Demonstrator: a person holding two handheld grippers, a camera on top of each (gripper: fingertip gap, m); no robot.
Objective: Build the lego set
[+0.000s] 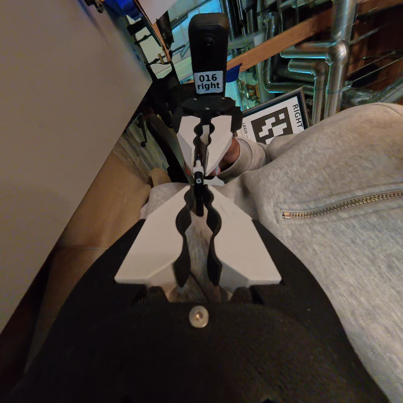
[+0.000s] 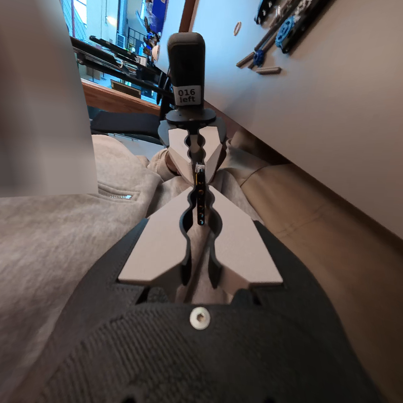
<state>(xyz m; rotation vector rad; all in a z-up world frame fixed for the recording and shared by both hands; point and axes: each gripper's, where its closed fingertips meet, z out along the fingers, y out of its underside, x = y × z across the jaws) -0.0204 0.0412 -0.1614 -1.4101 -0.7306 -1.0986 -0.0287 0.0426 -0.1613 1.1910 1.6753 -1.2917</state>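
Observation:
My two grippers face each other tip to tip above a person's lap. In the left wrist view, my left gripper [image 1: 198, 188] is shut on a short black rod-like Lego piece [image 1: 198, 199]. A small white connector [image 1: 198, 165] sits at the far end of that piece, at the tips of the right gripper [image 1: 202, 173]. In the right wrist view, my right gripper [image 2: 200, 188] is shut on a thin black Lego beam with holes [image 2: 200, 207]. The white connector [image 2: 198, 168] shows at the tips of the left gripper [image 2: 200, 172]. The pieces meet in one line.
A white table edge [image 1: 65, 109] runs close beside both grippers. Several blue and grey Lego parts [image 2: 281, 35] lie on the table [image 2: 294, 98]. The person's grey zipped sweatshirt [image 1: 327, 239] is right beneath. A framed marker board [image 1: 277, 122] stands behind. Both grippers' tips are close together, under 4 cm apart.

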